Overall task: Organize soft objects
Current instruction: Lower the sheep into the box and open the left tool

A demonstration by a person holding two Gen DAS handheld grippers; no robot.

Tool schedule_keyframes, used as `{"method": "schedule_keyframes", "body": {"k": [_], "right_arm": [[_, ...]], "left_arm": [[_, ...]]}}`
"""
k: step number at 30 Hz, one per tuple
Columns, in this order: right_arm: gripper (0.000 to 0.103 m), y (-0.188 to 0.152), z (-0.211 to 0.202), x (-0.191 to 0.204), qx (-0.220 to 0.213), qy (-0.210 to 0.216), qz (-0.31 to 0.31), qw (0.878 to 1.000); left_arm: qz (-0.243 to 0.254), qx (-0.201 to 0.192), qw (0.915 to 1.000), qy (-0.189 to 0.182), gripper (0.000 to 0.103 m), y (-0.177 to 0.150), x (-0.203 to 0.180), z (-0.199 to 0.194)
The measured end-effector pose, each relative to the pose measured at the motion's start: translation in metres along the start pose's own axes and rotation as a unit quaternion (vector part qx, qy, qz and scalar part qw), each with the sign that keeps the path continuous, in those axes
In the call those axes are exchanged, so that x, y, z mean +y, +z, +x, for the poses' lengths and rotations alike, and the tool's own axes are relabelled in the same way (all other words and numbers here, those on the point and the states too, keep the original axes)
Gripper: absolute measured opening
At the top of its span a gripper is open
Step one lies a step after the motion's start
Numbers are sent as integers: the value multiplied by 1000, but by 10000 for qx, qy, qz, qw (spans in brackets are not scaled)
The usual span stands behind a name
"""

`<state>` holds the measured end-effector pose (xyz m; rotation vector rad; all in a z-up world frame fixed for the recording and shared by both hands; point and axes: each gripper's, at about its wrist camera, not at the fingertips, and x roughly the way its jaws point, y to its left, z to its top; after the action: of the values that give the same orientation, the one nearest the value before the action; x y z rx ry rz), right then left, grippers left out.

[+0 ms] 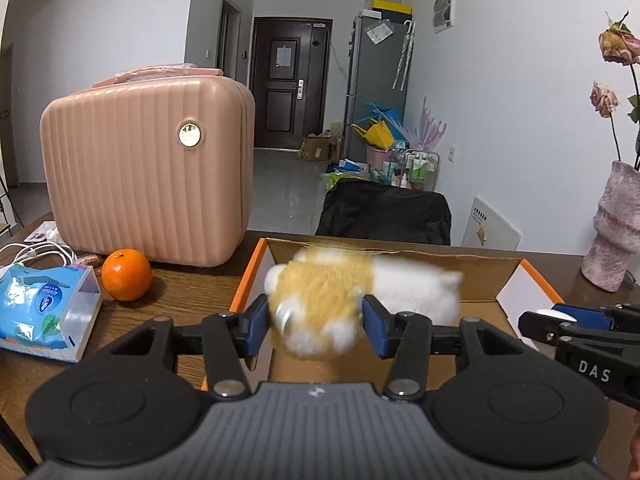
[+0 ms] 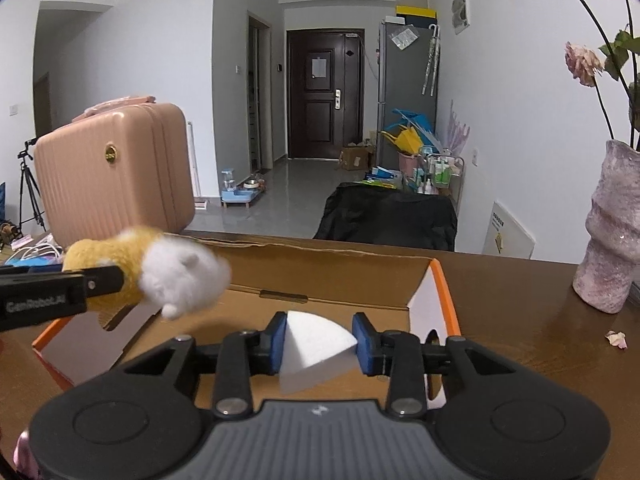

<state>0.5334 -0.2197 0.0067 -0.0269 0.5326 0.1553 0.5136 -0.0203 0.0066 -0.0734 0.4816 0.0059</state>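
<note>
- Right now my left gripper (image 1: 316,322) is clamped on a plush toy (image 1: 340,300), yellow at one end and white at the other, with a blue pad pressing into each side of its yellow part.
- From the right wrist view the same toy (image 2: 160,276) hangs above the left wall of the cardboard box (image 2: 328,276), its white end pointing toward the box's middle; it looks blurred in the left wrist view.
- My right gripper (image 2: 320,344) is closed on a white foam wedge (image 2: 316,348), a fan-shaped piece squeezed between both blue pads, held over the open box near its right side.
- In the left wrist view my right gripper (image 1: 560,318) shows at the right edge, with a sliver of white visible at its tip.
- The box has orange edges (image 1: 256,252) and sits on a dark wooden table (image 1: 180,284).
- On the table to the left stand a pink ribbed case (image 1: 144,168), an orange (image 1: 126,275) just in front of it, and a blue pack of wipes (image 1: 40,308) beside white cables (image 1: 36,250).
- To the right a mottled pink vase (image 2: 608,232) with dried roses (image 2: 584,64) stands on the table, well apart from the box, with a fallen petal (image 2: 617,339) near it.
</note>
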Motion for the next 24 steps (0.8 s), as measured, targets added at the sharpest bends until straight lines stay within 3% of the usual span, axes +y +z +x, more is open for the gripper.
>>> {"method": "schedule_keyframes", "body": {"k": [1,3,6,7,8,11,24], "right_arm": [[46,0,0,-1,3,-12,18,10000],[71,0,-1,-1,-24,-61,33,10000],[92,2,-3,-2,-90,-127,39,9999],[95,2,-4,-3,-104,-150,43,9998],[100,2,-5,-3,-113,-180,49,9998],[103,3,-6,-5,-126,-233,81,9996],[103,6,-26,-7,-362,-389,97,9985]], "left_arm": [[-3,-3,10000,-26,62,0,0,-1],[-29,-5,10000,-8,77,1,0,-1],[-122,-61,9998,119,95,2,3,-3],[-150,-104,9997,166,103,2,4,-5],[-170,-126,9996,200,103,2,4,-6],[-266,-193,9989,342,103,4,8,-8],[-425,-292,9984,224,103,10,12,-19]]}}
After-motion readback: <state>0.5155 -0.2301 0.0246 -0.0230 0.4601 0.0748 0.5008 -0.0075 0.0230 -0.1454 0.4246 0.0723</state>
